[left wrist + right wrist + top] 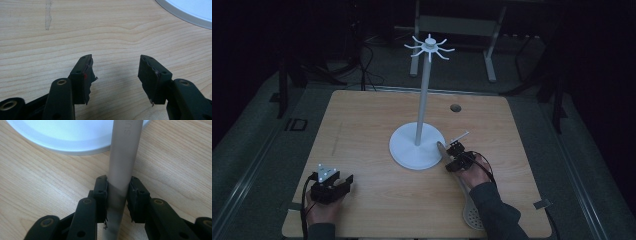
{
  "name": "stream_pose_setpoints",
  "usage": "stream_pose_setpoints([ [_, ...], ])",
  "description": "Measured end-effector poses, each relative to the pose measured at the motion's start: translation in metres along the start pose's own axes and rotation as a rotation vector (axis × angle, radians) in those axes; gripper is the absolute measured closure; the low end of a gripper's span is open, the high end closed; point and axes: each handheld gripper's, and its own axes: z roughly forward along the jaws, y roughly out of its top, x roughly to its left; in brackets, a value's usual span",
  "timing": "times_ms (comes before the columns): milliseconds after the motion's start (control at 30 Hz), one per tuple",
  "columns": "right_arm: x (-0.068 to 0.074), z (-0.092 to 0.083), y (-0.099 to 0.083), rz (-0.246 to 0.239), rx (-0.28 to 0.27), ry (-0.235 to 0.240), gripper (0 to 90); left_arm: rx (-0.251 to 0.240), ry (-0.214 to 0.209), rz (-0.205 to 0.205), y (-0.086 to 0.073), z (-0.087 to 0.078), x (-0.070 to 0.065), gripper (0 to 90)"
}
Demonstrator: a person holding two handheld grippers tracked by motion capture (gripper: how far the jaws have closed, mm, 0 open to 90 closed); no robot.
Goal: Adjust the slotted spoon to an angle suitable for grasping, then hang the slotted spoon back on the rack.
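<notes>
Right claw (118, 192) pinches the grey handle of a slotted spatula (474, 216), whose head lies on the wooden surface (377, 120) near the front edge, handle tip beside the white stand (417, 146). Left claw (115, 75) rests spread, holding nothing.

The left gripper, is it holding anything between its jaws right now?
No, the left gripper has its jaws spread apart with only the bare wooden table between them.
</notes>
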Motion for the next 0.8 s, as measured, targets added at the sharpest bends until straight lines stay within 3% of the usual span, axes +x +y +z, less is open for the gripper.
stream_pose_setpoints([
  [367,-0.003,-0.011,-0.005,0.026,-0.051,0.041,71.9,0.001,0.001,0.000,0.000,0.000,0.000,45.6],
  [800,-0.008,-0.044,-0.022,0.039,-0.239,0.047,72.7,0.004,0.004,0.002,-0.001,0.000,-0.001,45.6],
])
